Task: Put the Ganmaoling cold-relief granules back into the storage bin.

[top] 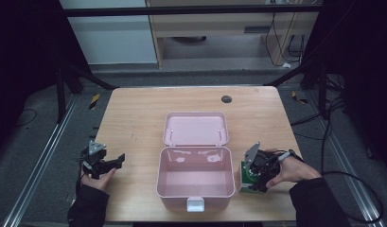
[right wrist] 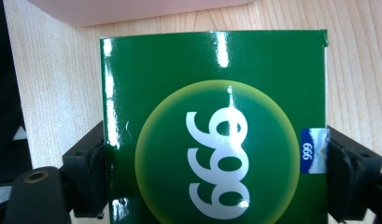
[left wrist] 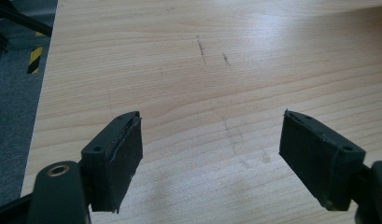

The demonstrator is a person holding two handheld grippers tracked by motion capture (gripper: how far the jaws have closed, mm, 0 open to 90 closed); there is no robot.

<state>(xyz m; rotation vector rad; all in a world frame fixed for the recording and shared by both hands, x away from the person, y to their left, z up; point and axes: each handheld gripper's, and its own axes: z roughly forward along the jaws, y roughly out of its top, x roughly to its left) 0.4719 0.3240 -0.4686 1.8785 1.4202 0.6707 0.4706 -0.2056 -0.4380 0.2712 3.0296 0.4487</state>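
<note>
While the pink case [top: 196, 177] is sitting open at the middle of the table [top: 134, 123], lid laid back flat behind it, the work in hand looks like packing. In the high view the right gripper [top: 255, 178] is bearing down on a green box [top: 246, 177] lying just beside the case's right wall, near enough for a short carry over the rim. The left gripper [top: 116, 162] is idling well apart at the left, probably kept out of the way.

In the left gripper view, jaws are standing wide and released over bare wood, nothing between them.

In the right gripper view, jaws are clenching the green box [right wrist: 212, 126] by its two side edges, pads flush against the card, printed face upward. Gripping the narrow sides is likely leaving the flat bottom free for setting down inside.
</note>
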